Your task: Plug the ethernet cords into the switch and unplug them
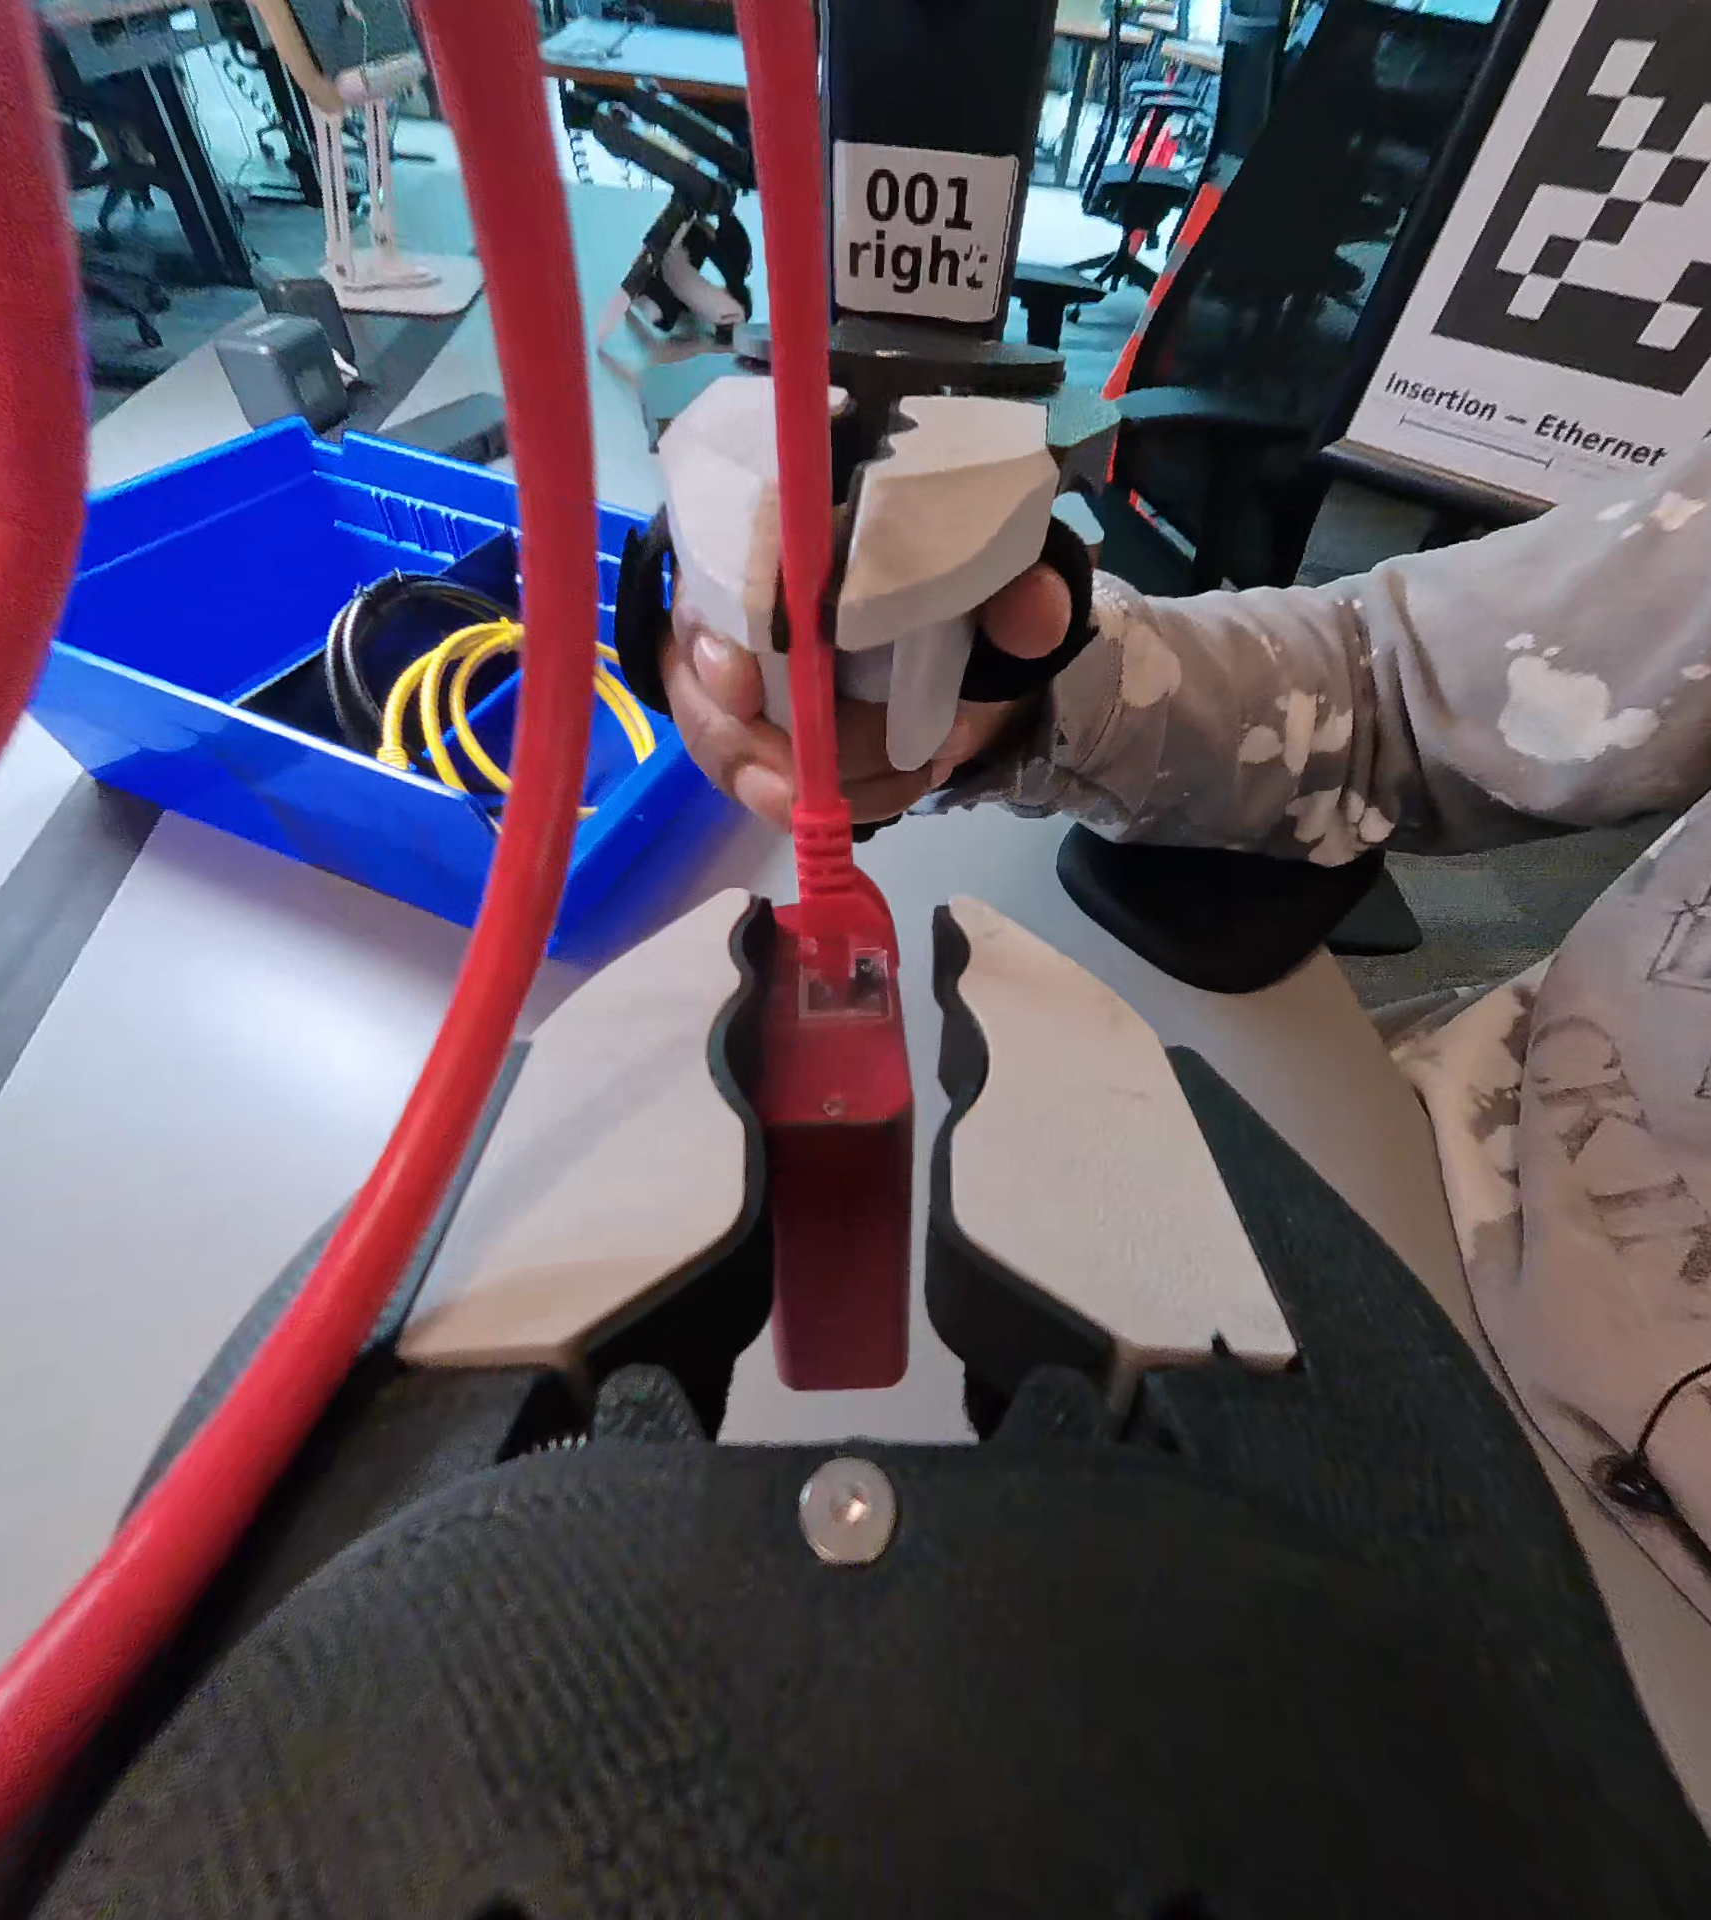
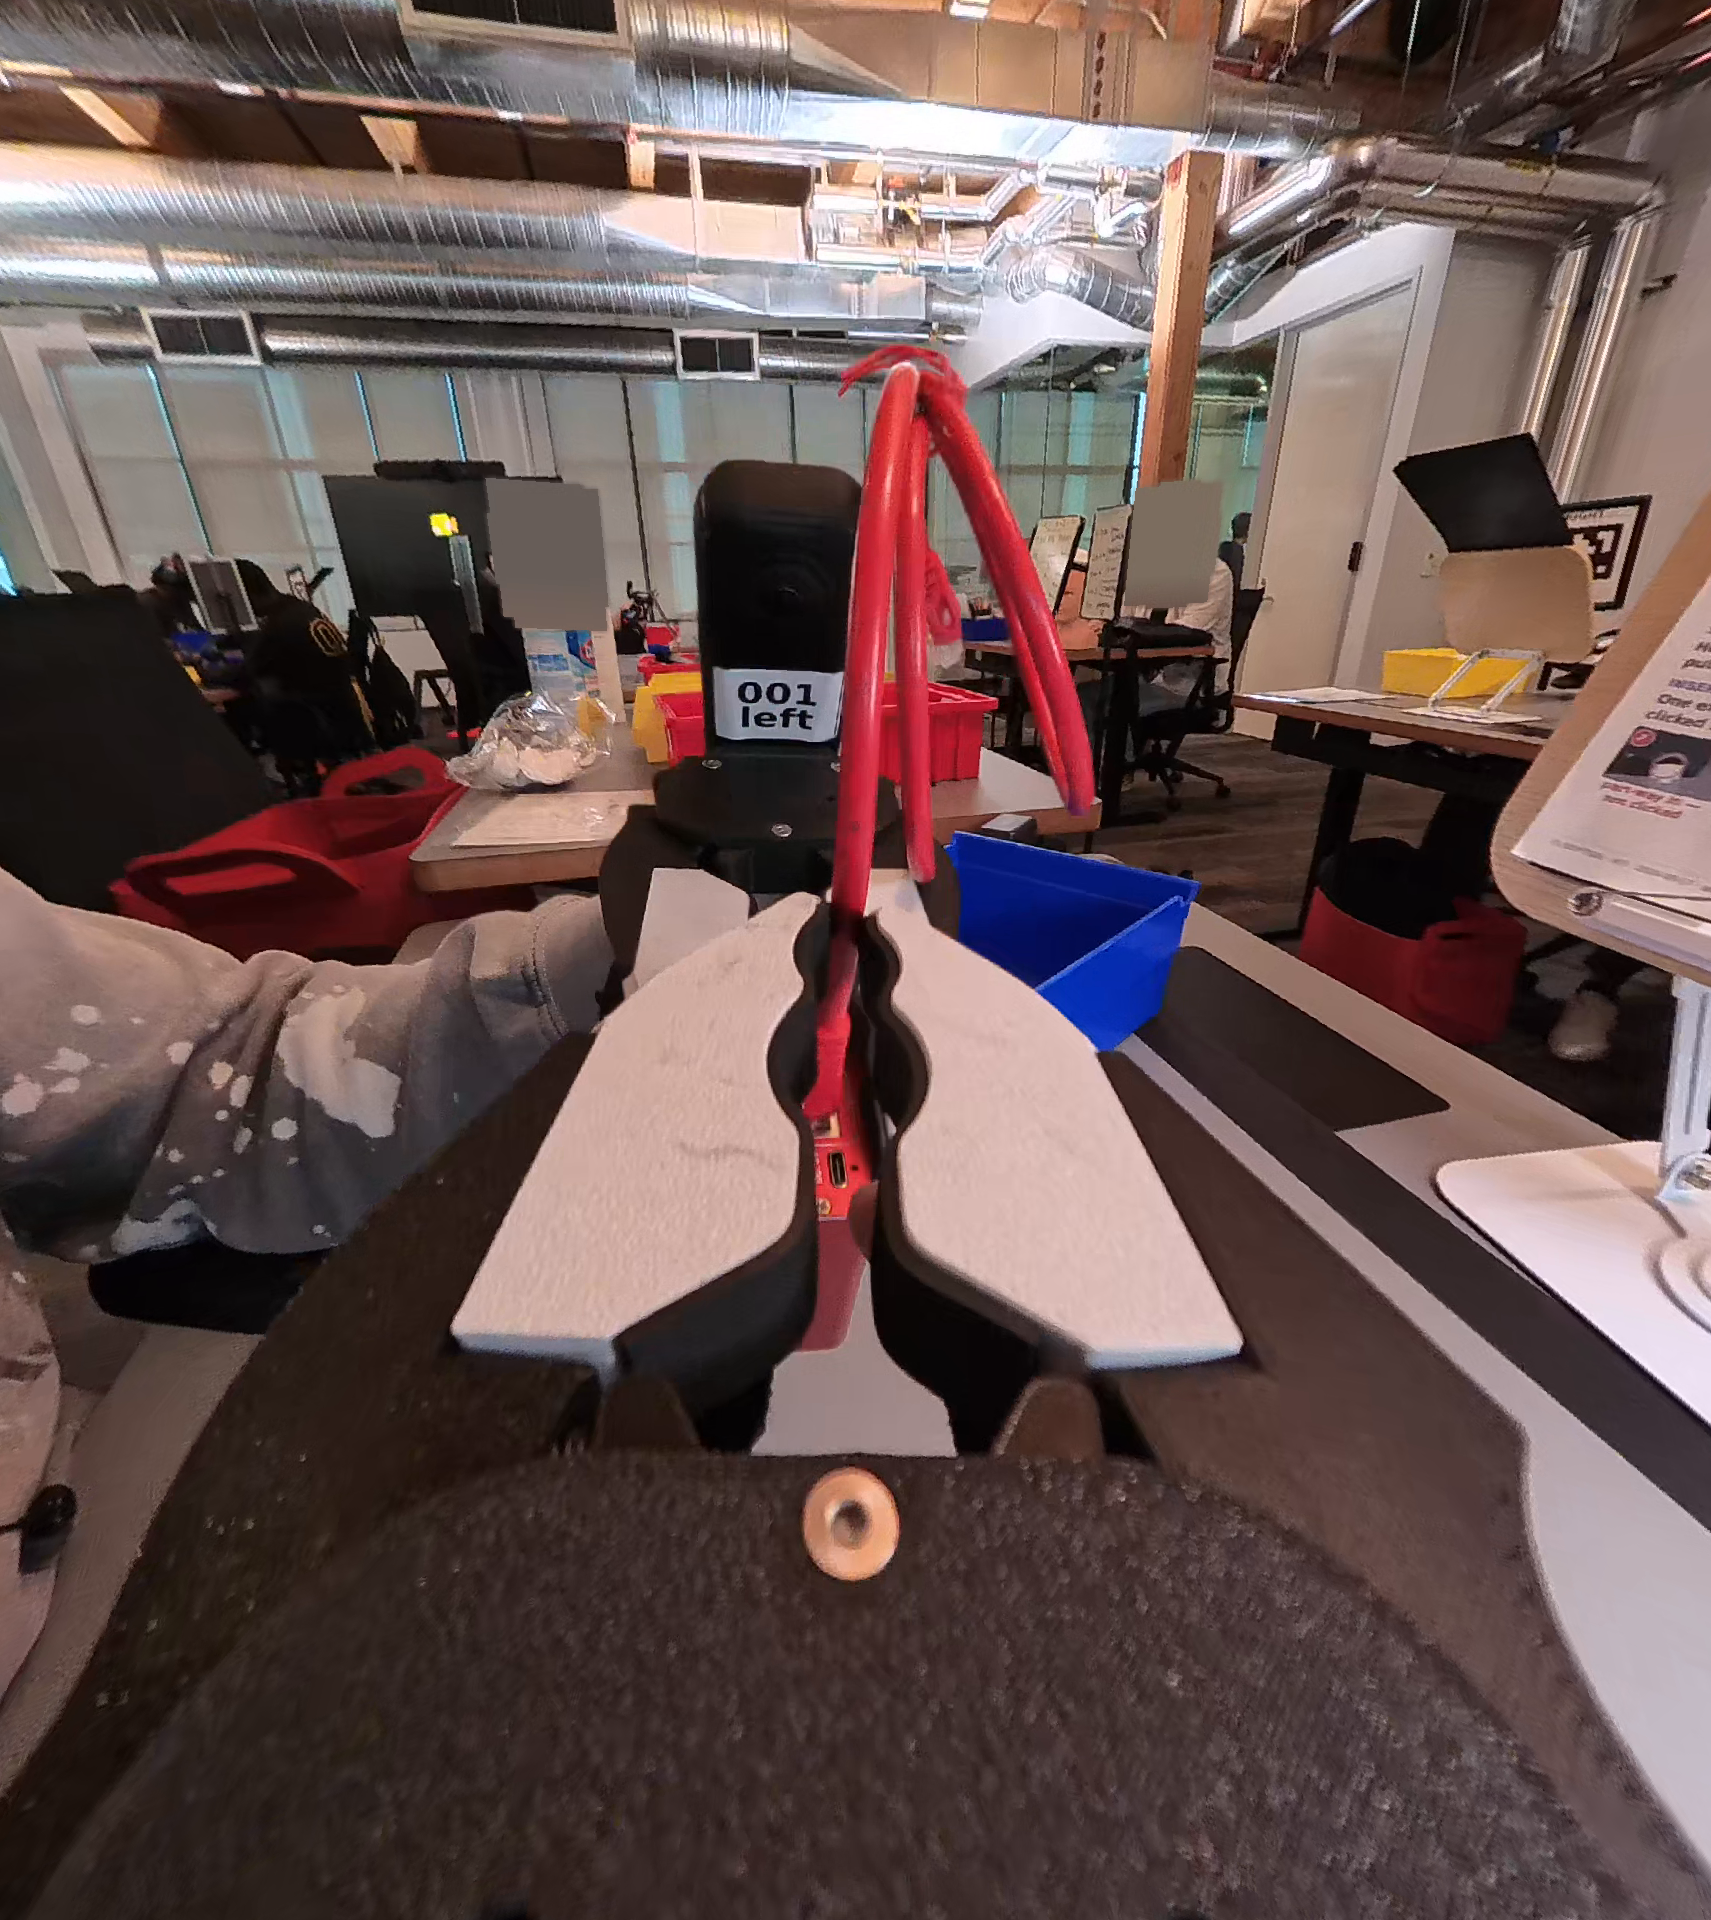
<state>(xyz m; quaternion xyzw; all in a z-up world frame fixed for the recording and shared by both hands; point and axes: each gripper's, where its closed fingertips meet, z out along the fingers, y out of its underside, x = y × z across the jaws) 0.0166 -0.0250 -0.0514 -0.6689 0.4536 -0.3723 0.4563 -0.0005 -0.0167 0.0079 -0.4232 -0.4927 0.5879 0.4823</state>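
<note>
Blue bin [image 1: 207, 665] holds yellow cable [image 1: 477, 707]; left tool [image 1: 840, 940] clamps switch [image 1: 835, 1195], right tool [image 2: 846, 925] pinches red cord [image 2: 866, 665].

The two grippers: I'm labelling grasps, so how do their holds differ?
The left gripper straddles the red switch, a gap showing at its right finger; the right gripper is pinched on the red cord above the plug. Left grips a rigid box, right a thin cable. Both have white fingers.

An open office with exposed silver ventilation ducts [image 2: 415, 223] under a wooden-beamed ceiling. Tall frosted windows [image 2: 311, 457] line the far wall. Wood-topped desks [image 2: 1391, 717] and black swivel chairs [image 2: 1173, 717] stand on dark plank flooring [image 2: 1235, 831]; a timber post [image 2: 1178, 312] rises right.
</note>
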